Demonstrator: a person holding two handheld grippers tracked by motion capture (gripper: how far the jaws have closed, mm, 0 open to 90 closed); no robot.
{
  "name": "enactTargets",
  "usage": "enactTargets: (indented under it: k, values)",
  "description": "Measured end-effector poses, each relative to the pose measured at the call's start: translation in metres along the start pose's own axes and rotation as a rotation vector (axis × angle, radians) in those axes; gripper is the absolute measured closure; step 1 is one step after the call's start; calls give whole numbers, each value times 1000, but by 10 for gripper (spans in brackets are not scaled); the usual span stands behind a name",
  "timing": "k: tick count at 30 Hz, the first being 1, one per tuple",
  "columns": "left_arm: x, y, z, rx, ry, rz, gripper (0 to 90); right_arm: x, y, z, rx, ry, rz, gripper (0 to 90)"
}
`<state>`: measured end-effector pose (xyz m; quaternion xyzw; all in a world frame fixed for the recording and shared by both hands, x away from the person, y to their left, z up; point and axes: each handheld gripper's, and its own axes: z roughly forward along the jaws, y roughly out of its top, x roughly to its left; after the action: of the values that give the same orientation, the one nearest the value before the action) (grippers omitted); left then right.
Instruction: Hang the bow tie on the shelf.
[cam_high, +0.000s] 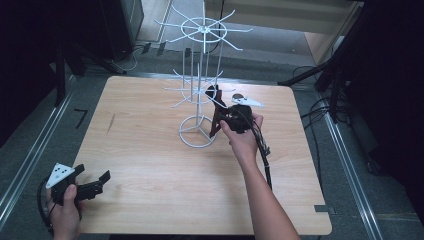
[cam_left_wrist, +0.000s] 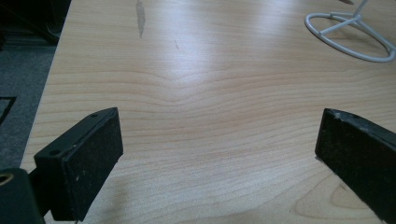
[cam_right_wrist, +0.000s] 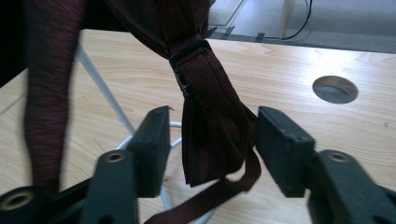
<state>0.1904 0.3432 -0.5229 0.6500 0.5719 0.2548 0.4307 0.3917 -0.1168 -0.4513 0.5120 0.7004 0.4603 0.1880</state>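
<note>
Tabletop (cam_high: 150, 165) of pale wood grain takes up most of the high view, with grey floor on both sides of it. A round hole (cam_right_wrist: 335, 89) pierces the wood, seen in the right gripper view beyond the jaws.

Next in size is the white wire display rack (cam_high: 199, 75), standing a little behind the middle of the table. It has a ring base (cam_left_wrist: 350, 35), a slim upright stem and two tiers of radiating hooks, the upper tier well above the lower.

A dark red strap tie (cam_right_wrist: 212, 121) hangs from the lower tier on the rack's right side, draping down beside the stem toward the base ring. In the right gripper view its black buckle (cam_right_wrist: 184, 65) sits above a folded, bow-like bundle of fabric, and a loose strap end curls below.

The right gripper (cam_high: 220, 114) is held up at the rack, pointing at the hanging tie. Its jaws stand apart, with the folded bundle between them; the left pad is clear of the fabric, while the right pad is just beside or barely touching it, and no pinch shows.

The left gripper (cam_high: 92, 182) sits low at the table's near left corner, well apart from the rack. Its jaws are spread wide over bare wood with nothing between them.
</note>
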Motion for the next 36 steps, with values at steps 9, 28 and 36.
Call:
enactTargets:
  k: [9,28,36]
  values:
    - [0,0,0,0,0,0,15,0,3,-11,9,-14,-15,279]
    - [0,0,0,0,2,0,15,-18,-7,-41,-3,-38,-27,269]
    - [0,0,0,0,2,0,15,-36,-15,-56,-3,-66,-19,270]
